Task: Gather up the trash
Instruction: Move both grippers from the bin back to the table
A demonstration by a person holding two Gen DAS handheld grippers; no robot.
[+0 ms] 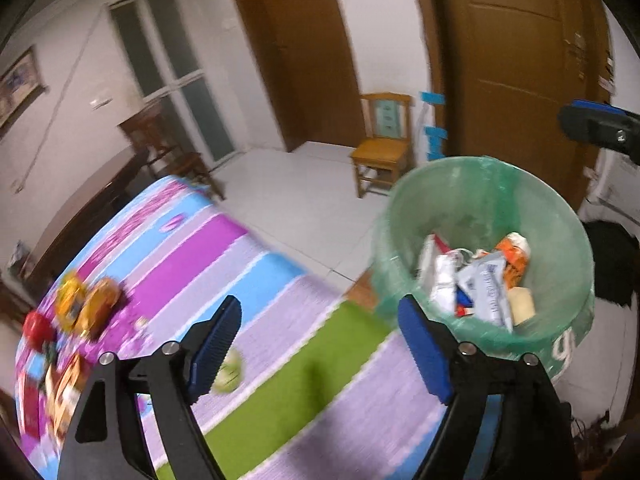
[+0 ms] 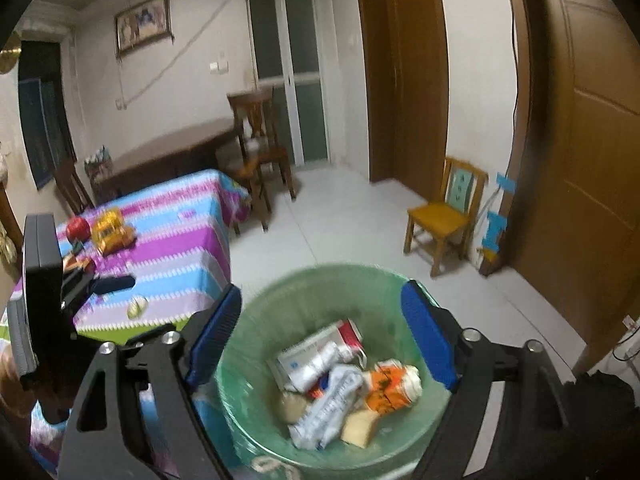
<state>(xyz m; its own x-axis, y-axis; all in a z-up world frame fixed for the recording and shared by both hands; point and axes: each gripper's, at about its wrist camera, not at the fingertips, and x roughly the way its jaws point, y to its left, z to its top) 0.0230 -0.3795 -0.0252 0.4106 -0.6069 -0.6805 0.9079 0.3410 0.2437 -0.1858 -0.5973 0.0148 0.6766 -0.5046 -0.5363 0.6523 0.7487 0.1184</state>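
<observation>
Trash [image 2: 340, 384] is lying heaped in the green bin [image 2: 304, 292] under our right gripper [image 2: 320, 340]. A pale scrap [image 1: 230, 370] is sitting on the striped cloth [image 1: 256, 264], nearest our left gripper [image 1: 320, 344]. Both are gaping wide, holding nothing. Blur is hiding what the scrap is.

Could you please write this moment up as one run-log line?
left gripper: open, empty, over striped tablecloth | right gripper: open, empty, above bin | bin: wrappers inside | table: crumpled wrapper left
</observation>
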